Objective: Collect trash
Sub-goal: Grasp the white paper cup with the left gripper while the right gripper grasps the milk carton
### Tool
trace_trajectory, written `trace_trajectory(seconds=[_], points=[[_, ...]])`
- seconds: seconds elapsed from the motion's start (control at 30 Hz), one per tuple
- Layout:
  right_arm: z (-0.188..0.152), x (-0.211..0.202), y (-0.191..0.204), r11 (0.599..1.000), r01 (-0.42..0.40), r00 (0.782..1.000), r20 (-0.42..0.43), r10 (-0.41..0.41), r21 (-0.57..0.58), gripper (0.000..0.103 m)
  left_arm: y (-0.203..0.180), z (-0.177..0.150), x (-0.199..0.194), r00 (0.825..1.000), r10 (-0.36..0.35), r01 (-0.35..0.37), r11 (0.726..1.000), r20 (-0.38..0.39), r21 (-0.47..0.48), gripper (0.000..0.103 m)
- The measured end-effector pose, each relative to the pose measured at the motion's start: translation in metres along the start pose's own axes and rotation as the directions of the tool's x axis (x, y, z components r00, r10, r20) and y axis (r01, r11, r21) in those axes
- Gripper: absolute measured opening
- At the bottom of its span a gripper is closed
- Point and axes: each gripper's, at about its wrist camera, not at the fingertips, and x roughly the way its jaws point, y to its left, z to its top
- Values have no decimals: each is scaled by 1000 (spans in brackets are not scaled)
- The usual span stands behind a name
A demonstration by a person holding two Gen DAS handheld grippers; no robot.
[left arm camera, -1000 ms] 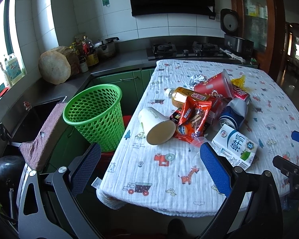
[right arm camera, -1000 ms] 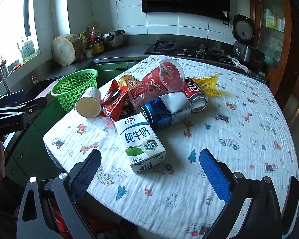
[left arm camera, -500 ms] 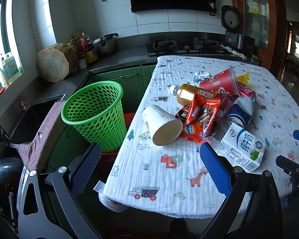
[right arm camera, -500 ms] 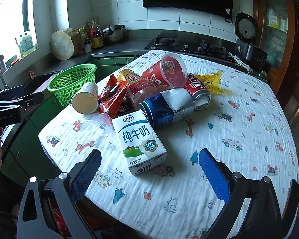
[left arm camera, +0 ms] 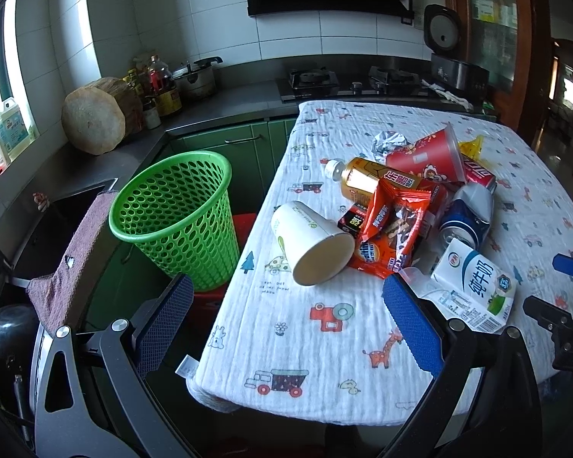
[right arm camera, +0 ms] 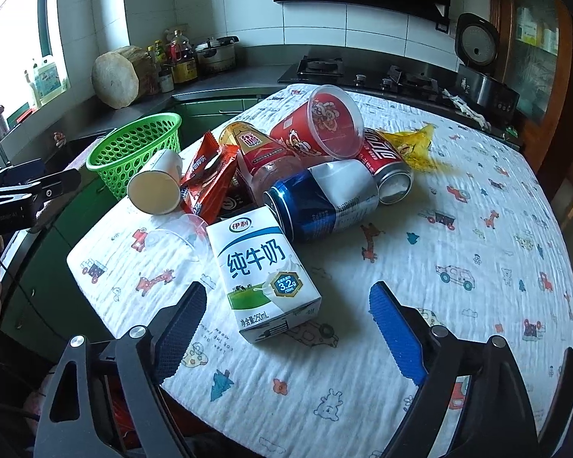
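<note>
A: How are the tongs?
B: Right gripper [right arm camera: 286,307] spread, jaws just narrowing, the milk carton [right arm camera: 261,274] between them untouched. Left gripper [left arm camera: 286,301] spread, empty, above the cloth.
A: The trash?
B: Heaped on the table [left arm camera: 324,355]: cup [left arm camera: 309,246], wrapper [left arm camera: 391,234], cans. Green basket [left arm camera: 179,221] beside it
</note>
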Motion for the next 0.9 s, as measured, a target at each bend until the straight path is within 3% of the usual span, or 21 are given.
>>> trace_trajectory(seconds=[0.43, 0.6, 0.9], points=[[9, 21, 2, 999, -11, 999, -42, 9, -47, 76, 10, 30, 36, 998, -57, 56, 998, -42, -16, 97], [13, 35, 6, 996, -32, 997, -74, 26, -83, 74, 16, 42, 61, 994, -74, 73, 997, -85, -24, 90], [21, 67, 21, 982, -51, 991, -132, 27, -180, 74, 31, 54, 108, 969, -146, 125, 986, -199, -115, 85]])
